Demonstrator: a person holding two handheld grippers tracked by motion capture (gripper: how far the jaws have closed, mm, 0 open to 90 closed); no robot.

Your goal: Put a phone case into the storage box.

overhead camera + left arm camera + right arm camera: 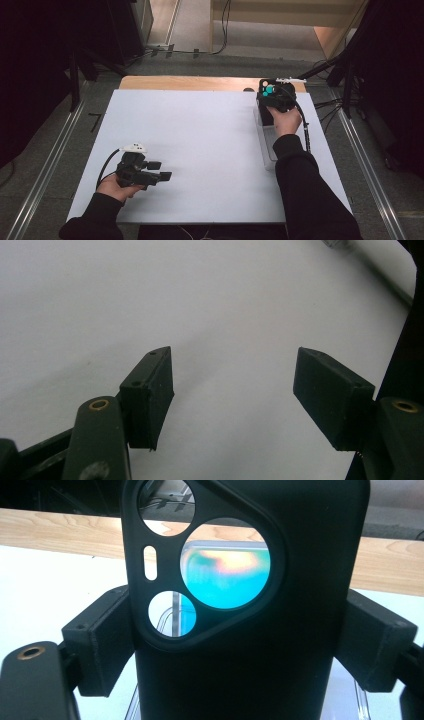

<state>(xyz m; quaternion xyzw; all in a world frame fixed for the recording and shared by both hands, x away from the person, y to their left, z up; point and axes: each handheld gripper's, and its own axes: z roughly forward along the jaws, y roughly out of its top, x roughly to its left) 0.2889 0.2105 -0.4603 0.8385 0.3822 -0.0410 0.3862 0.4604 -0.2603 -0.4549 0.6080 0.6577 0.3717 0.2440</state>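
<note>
The right hand-held gripper (235, 645) clamps a black phone case (250, 630) upright over the clear tray (266, 145) at the table's (190, 150) two o'clock. The left hand-held gripper (232, 390) rests idle at seven o'clock, jaws apart. Lowering squarely before letting go would seat the case cleanly.

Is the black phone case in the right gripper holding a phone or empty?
Empty: the phone case has open camera cutouts, with the clear container and table visible straight through them.

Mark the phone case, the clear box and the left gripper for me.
phone case (300, 630): right gripper view, its plain black back.
clear box (266, 145): high view, its near left wall.
left gripper (232, 395): left gripper view, gap between its open jaws.
</note>
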